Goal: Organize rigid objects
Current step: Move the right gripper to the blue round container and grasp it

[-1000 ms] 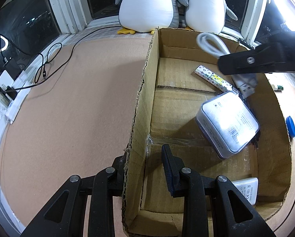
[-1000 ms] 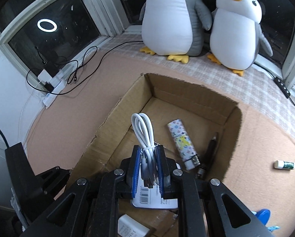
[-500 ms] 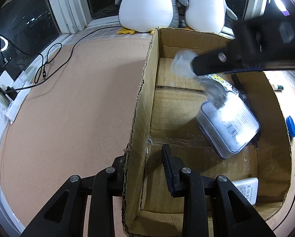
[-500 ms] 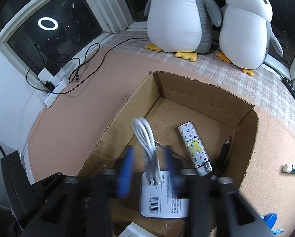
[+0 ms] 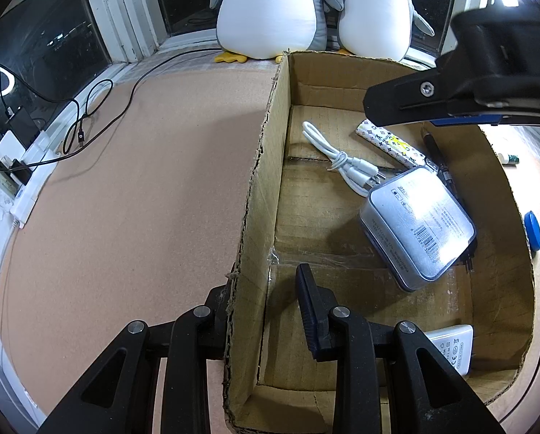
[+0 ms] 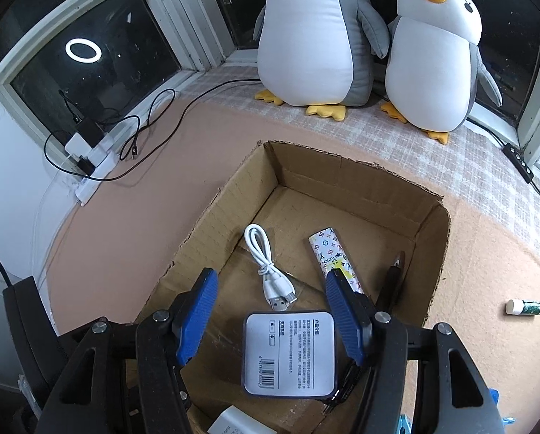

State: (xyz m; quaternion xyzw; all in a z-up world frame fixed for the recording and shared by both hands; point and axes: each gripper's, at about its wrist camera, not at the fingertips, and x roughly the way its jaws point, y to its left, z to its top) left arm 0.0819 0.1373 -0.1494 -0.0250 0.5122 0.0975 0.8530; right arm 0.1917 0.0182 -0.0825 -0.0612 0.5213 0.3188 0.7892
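White cable (image 6: 268, 269): coiled, lying on the floor of the cardboard box (image 6: 429, 253) beside a patterned stick (image 6: 329, 256); right gripper (image 6: 271, 320) spread empty above; left gripper (image 5: 266, 305) straddling the box wall, unclosed.

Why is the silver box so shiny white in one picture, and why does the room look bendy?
Left wrist view: a lamp glares off the silver box, washing out part of its label. Right wrist view: the same box shows no glare, its print readable. Both views: the fisheye lens curves the window frame and cardboard box edges.
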